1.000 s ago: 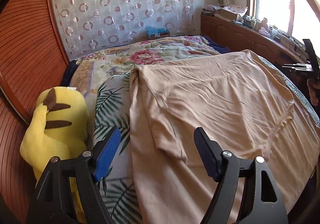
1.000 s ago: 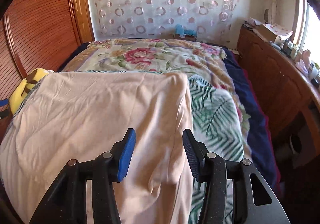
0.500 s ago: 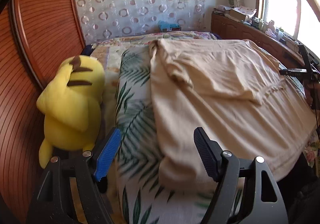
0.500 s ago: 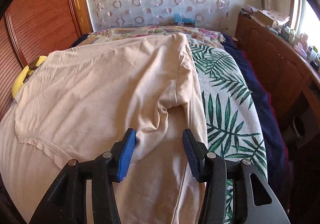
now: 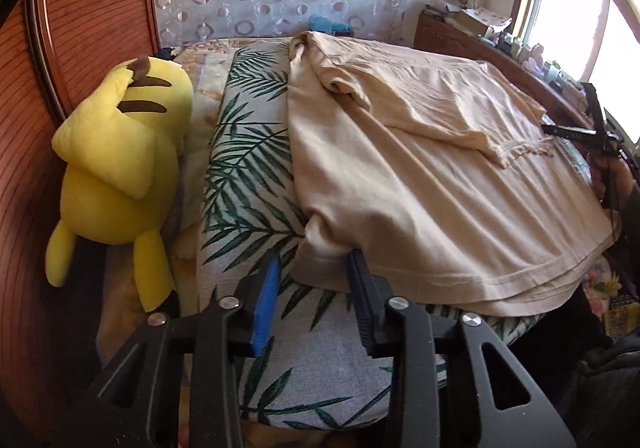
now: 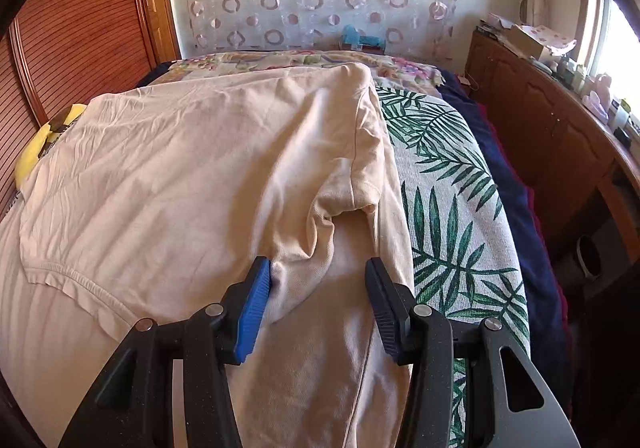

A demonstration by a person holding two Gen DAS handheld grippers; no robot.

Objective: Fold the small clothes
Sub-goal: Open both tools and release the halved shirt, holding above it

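The left gripper (image 5: 314, 280) has just been closing: its jaws, wide a moment ago, now stand narrow with the near left corner of the shirt (image 5: 420, 176) bunched between them. The black finger is against the cloth; whether the blue pad (image 5: 267, 298) presses too I cannot tell, as a sliver of bedspread seems to show beside it. It has also come down and forward from mid-shirt to this hem corner.

The right gripper (image 6: 318, 288) has not altered its spread. Its jaws are half apart over a puckered fold below the right sleeve (image 6: 360, 184), the blue pad (image 6: 256, 300) brushing the cloth, the other finger clear. So it is released, not gripping.

The shirt lies flat on the palm-leaf bedspread (image 5: 248, 152), its upper part already turned down over the body, hem toward the bed's near edge. A yellow plush (image 5: 116, 156) sits off to the left, apart from it.

To my eye, the left is taking its corner for the next fold while the right has yet to pinch; lifting one-handed would likely skew the cloth.
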